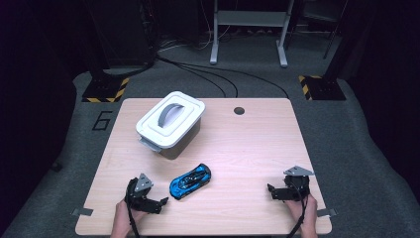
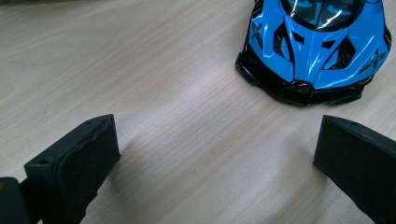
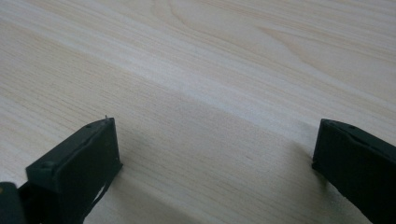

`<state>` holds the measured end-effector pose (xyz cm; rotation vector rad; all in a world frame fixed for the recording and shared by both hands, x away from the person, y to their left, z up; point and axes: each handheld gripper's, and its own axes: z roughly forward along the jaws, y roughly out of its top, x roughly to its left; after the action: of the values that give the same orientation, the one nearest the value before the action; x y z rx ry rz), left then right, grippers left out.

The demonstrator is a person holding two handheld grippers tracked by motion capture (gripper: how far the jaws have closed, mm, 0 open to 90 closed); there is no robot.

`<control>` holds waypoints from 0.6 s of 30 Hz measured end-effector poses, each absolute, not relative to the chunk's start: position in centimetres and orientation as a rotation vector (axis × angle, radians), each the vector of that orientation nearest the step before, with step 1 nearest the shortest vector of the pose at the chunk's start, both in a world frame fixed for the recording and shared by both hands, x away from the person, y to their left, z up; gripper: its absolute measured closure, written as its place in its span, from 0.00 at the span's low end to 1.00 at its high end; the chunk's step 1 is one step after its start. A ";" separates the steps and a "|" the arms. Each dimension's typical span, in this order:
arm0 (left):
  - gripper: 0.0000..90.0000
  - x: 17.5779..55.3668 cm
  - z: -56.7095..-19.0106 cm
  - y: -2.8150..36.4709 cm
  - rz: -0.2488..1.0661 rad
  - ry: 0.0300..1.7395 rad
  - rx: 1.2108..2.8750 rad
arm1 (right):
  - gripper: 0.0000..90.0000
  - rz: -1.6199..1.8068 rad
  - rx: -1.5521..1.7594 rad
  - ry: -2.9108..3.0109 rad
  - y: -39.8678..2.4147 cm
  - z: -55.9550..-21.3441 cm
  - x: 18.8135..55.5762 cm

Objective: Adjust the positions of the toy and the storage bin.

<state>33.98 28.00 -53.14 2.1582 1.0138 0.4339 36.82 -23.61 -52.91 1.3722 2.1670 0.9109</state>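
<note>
Wooden table (image 1: 237, 144), blue toy car (image 2: 317, 46) just beyond left gripper (image 2: 215, 154) (jaws apart).

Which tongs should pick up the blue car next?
Left. The left tongs are open with the blue toy car just ahead; the right tongs sit farther off along the table edge.

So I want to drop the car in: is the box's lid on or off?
On: the white lid covers the box, handle flat.
</note>
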 end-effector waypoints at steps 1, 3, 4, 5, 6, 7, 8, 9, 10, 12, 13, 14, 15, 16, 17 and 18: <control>0.00 34.0 -53.1 28.0 0.427 1.013 2.165 | 0.00 0.911 1.373 2.167 -23.6 -52.9 36.8; 0.00 34.0 -53.1 28.1 0.425 1.010 2.167 | 0.00 0.910 1.373 2.167 -23.6 -52.9 36.8; 0.00 34.0 -53.1 28.0 0.425 1.011 2.166 | 0.00 0.910 1.373 2.167 -23.6 -52.9 36.8; 0.00 34.0 -53.0 28.0 0.420 1.009 2.170 | 0.00 0.911 1.373 2.167 -23.6 -52.9 36.8; 0.00 34.0 -53.0 28.1 0.419 1.005 2.175 | 0.00 0.910 1.373 2.167 -23.6 -52.9 36.8; 0.00 34.1 -52.9 28.2 0.404 0.999 2.168 | 0.00 0.910 1.373 2.167 -23.6 -52.9 36.8; 0.00 34.1 -52.9 28.2 0.404 0.999 2.168 | 0.00 0.910 1.373 2.167 -23.6 -52.9 36.8; 0.00 34.0 -52.8 28.1 0.395 1.010 2.159 | 0.00 0.911 1.372 2.168 -23.6 -52.9 36.8; 0.00 34.0 -52.8 28.1 0.395 1.010 2.159 | 0.00 0.911 1.372 2.168 -23.6 -52.9 36.8; 0.00 34.0 -52.3 27.8 0.402 0.992 2.164 | 0.00 0.911 1.372 2.167 -23.6 -52.9 36.8; 0.00 34.0 -52.2 27.7 0.403 0.987 2.167 | 0.00 0.911 1.372 2.167 -23.6 -52.9 36.8; 0.00 34.0 -52.2 27.7 0.403 0.987 2.167 | 0.00 0.911 1.372 2.167 -23.6 -52.9 36.8; 0.00 34.1 -52.0 27.6 0.412 0.982 2.158 | 0.00 0.911 1.373 2.167 -23.6 -52.9 36.8; 0.00 34.2 -51.3 27.4 0.414 0.972 2.165 | 0.00 0.911 1.375 2.166 -23.6 -52.9 36.8; 0.00 34.2 -51.1 27.3 0.412 0.968 2.153 | 0.00 0.911 1.378 2.165 -23.6 -52.9 36.8; 0.00 34.2 -50.8 27.2 0.410 0.969 2.139 | 0.00 0.910 1.374 2.167 -23.6 -52.9 36.8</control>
<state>34.19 27.16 -50.82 2.1390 0.9688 0.4103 36.79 -23.61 -52.90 1.3740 2.1672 0.9103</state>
